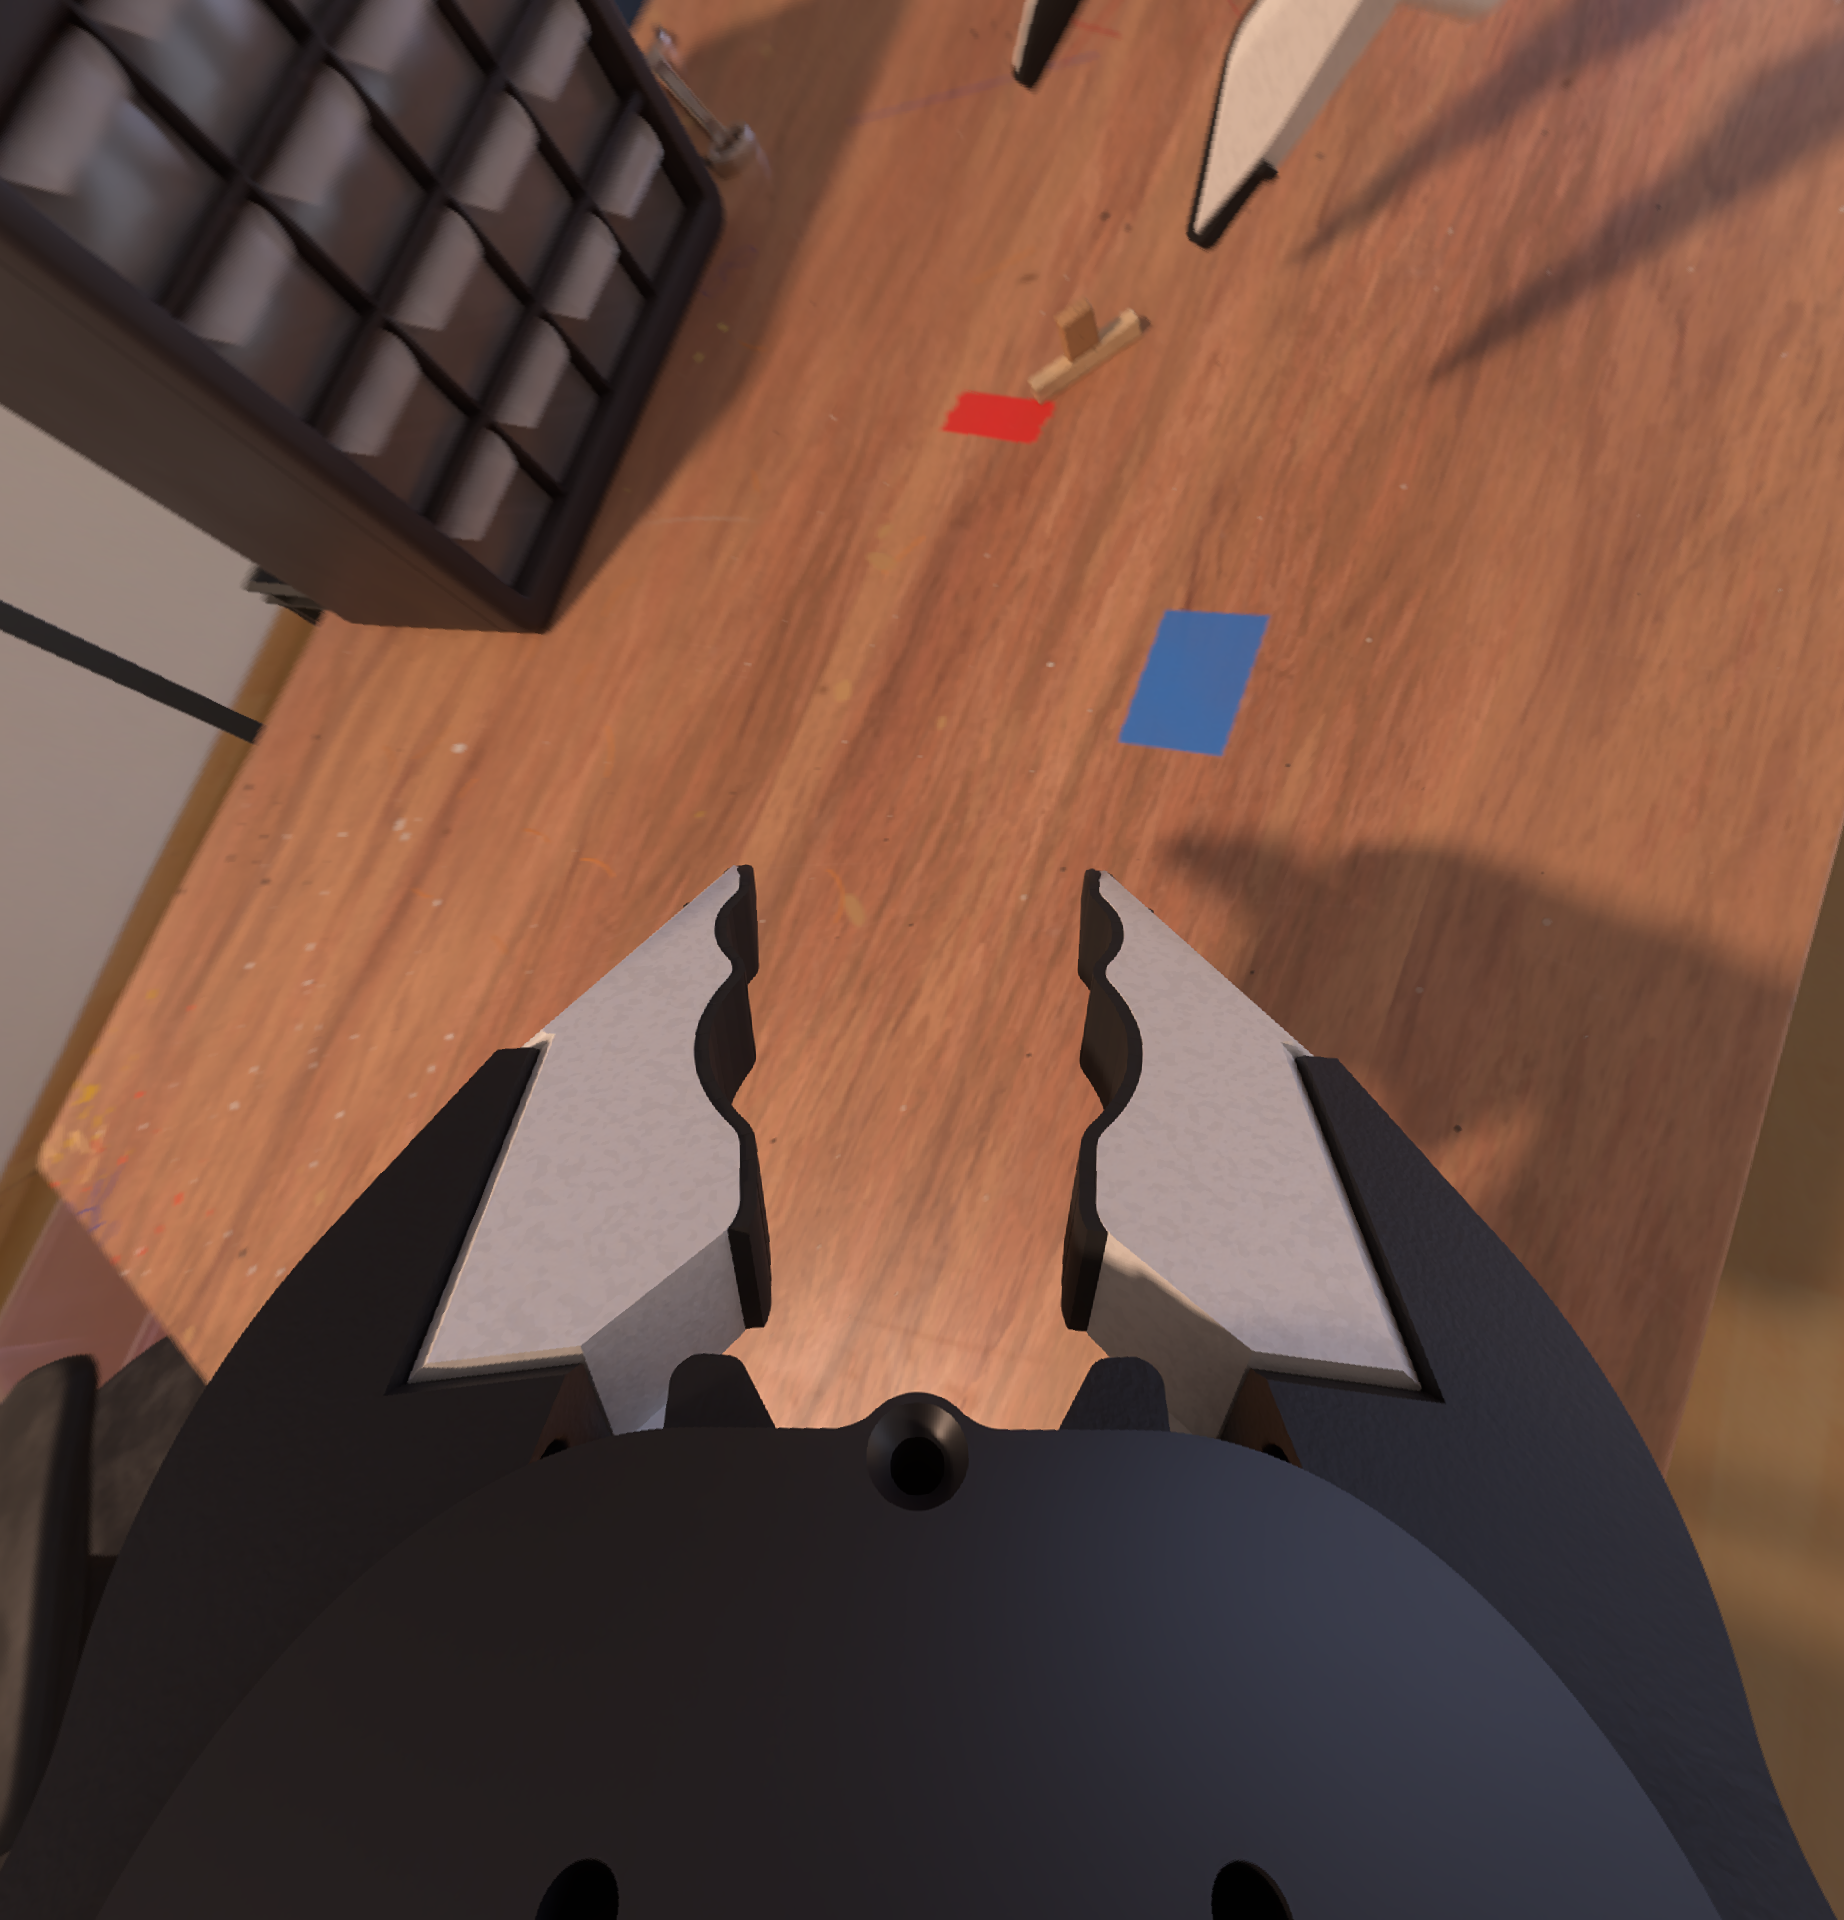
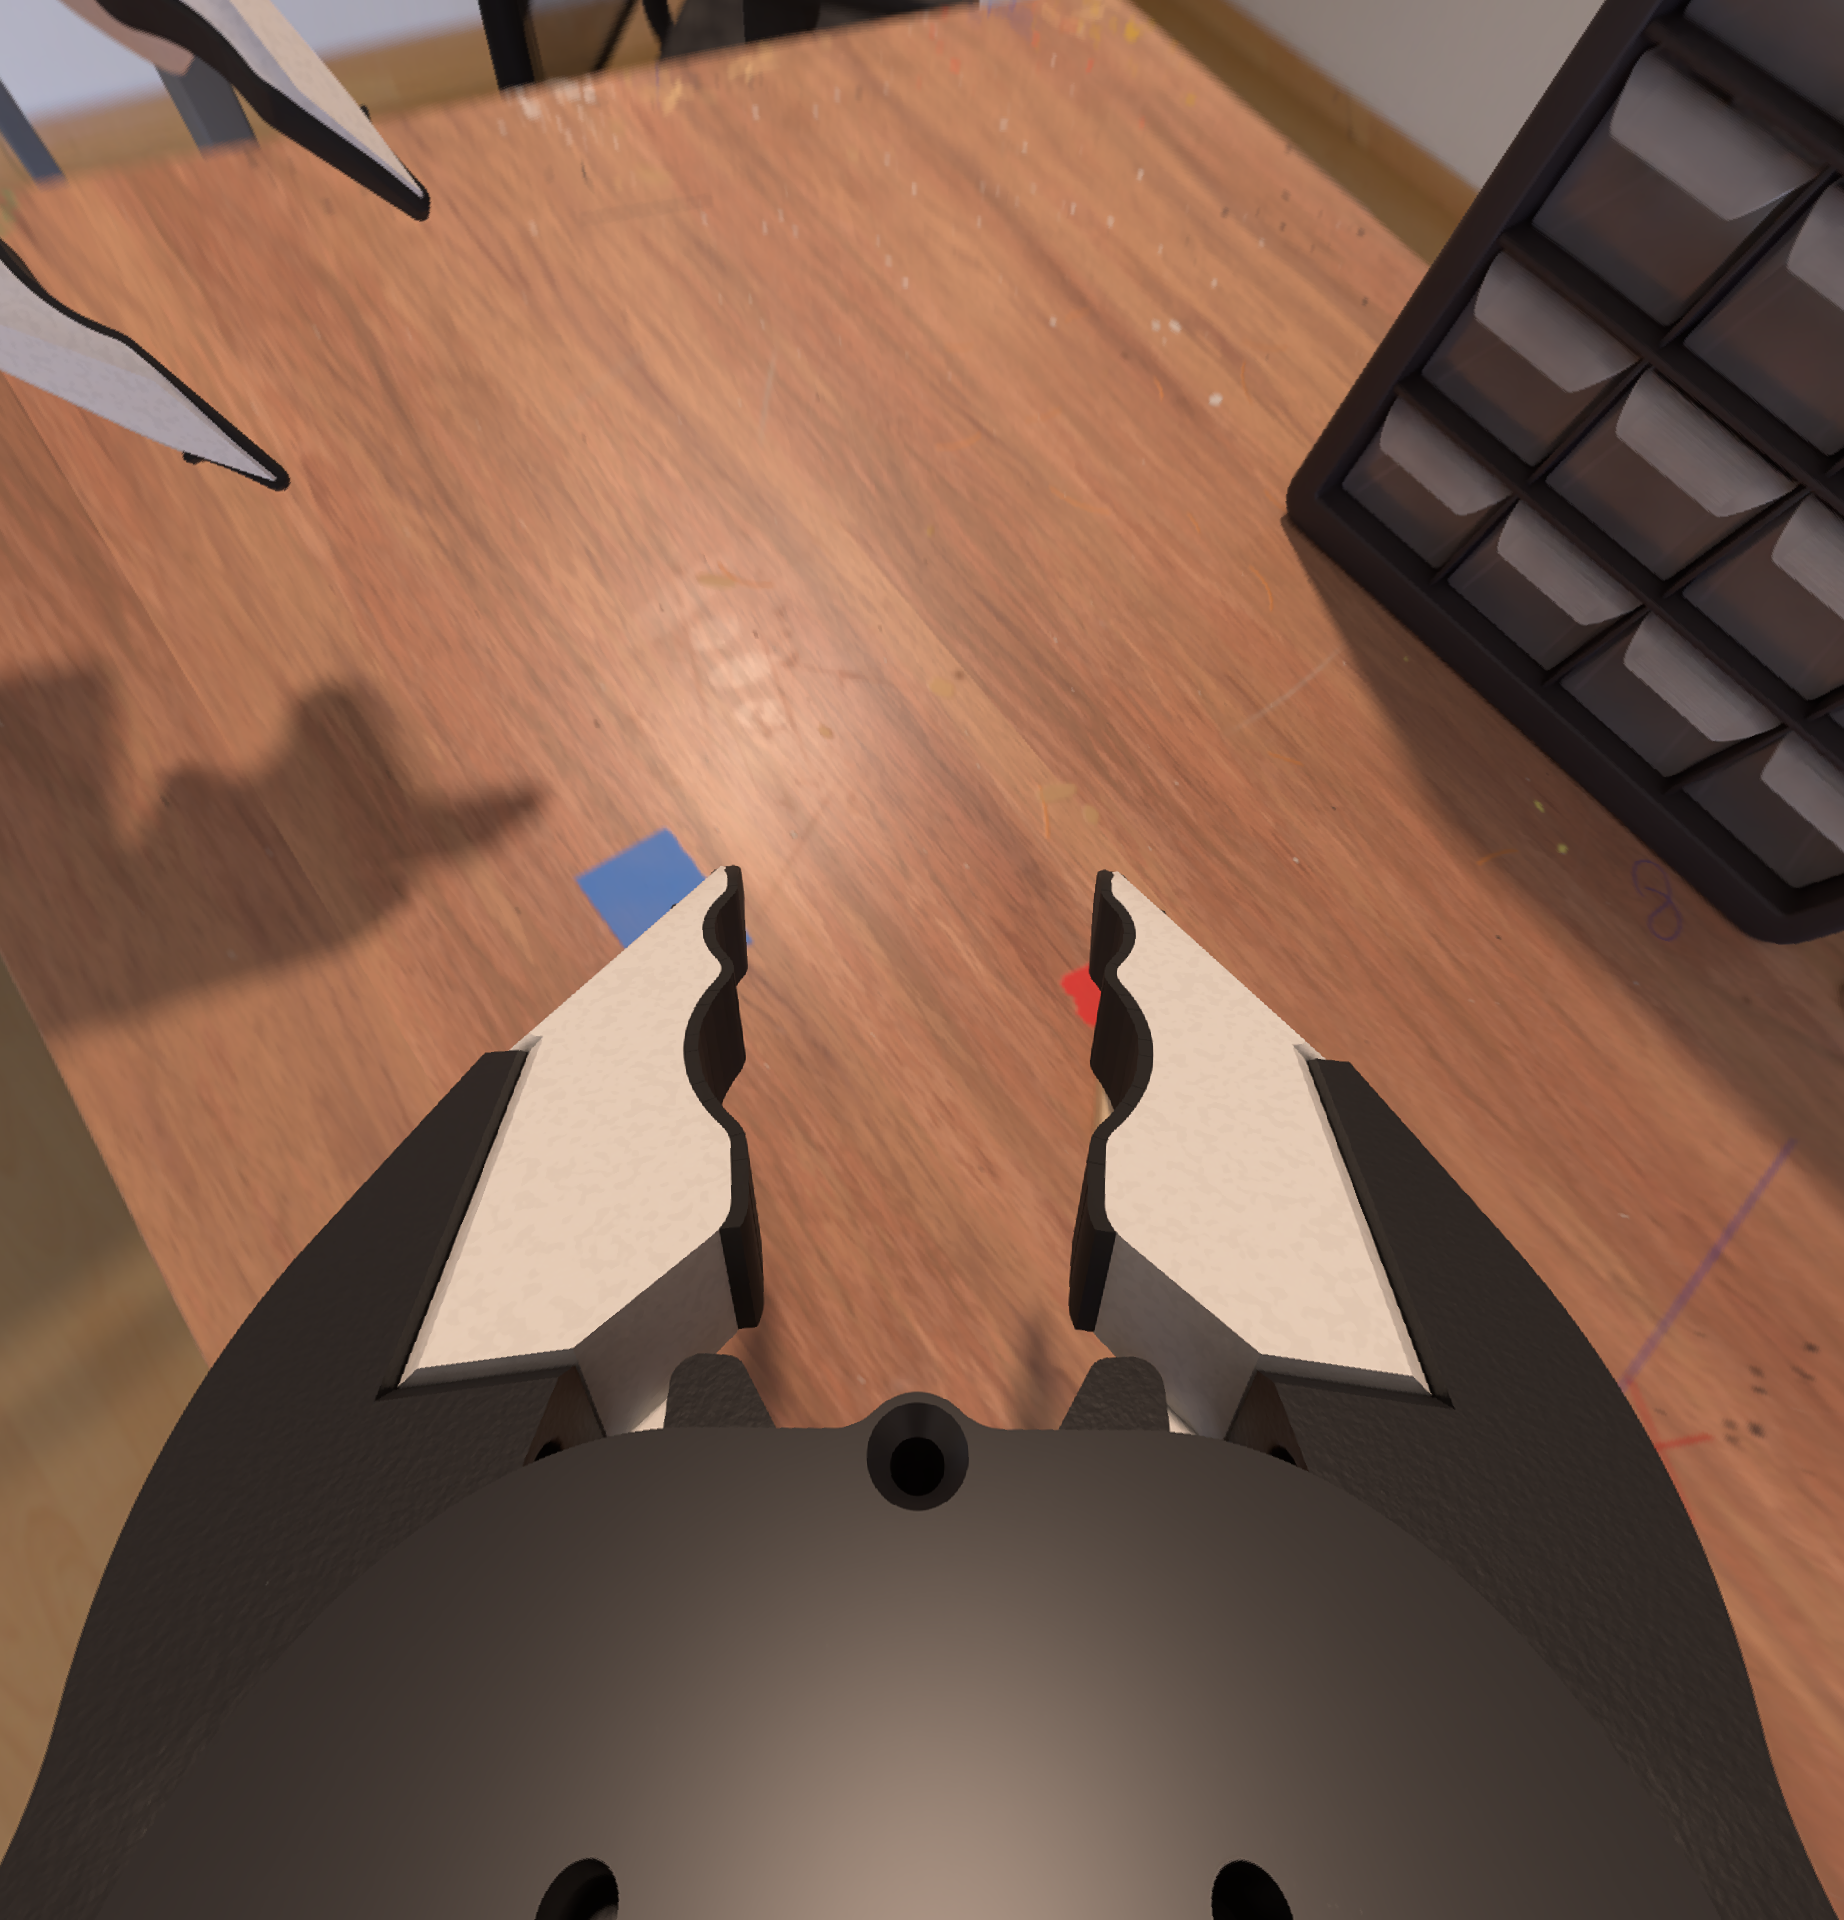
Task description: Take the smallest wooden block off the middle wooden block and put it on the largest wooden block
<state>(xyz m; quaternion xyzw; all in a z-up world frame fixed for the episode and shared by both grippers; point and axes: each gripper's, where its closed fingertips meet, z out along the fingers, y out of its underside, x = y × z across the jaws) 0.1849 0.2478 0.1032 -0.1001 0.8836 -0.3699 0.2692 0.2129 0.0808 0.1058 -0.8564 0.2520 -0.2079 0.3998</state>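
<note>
The left gripper stands with its jaws wide and nothing between them, above bare wooden table. The right gripper is likewise spread wide and empty. Ahead of the left gripper, a blue patch lies right of centre of the left wrist view, and a red patch sits farther up. Touching the red patch's far corner is the cluster of wooden blocks, small in the upper middle of the frame; one short piece stands upright on a flatter one, though which block is the largest cannot be told. A dark drawer cabinet fills the upper left.

In the right wrist view the blocks are hidden behind the right-hand finger. The approach would probably go best with that gripper backing off slightly to sight them, then descending straight over the upright piece, closing gently across its narrow faces.
</note>
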